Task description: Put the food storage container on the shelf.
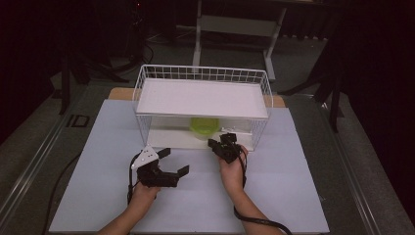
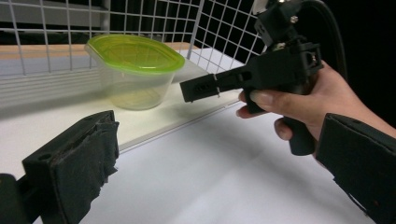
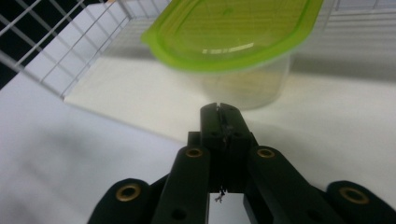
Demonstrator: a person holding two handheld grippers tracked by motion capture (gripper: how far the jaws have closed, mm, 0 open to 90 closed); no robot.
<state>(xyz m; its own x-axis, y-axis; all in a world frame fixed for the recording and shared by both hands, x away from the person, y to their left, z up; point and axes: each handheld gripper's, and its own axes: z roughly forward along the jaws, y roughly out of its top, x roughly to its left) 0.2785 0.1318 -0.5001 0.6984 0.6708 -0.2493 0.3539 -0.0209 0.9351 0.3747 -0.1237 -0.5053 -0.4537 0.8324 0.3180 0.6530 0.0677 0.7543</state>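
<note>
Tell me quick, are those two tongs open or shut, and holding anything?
Left tongs: open, holding nothing.
Right tongs: shut, holding nothing, just short of the green-lidded container.

I look down on a pale table (image 1: 293, 196) standing on a grey floor (image 1: 29, 142). Beyond it the room falls into darkness. A light metal frame (image 1: 235, 24) stands at the back, and dark stand legs (image 1: 66, 73) rise at the left.

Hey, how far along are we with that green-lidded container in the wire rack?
Done: little that shows. The green-lidded container sits on the wire rack's lower shelf, lid on. In hand: the right gripper, jaws shut and empty, points at it without touching. The left gripper waits open. Left: gripping the container.
</note>
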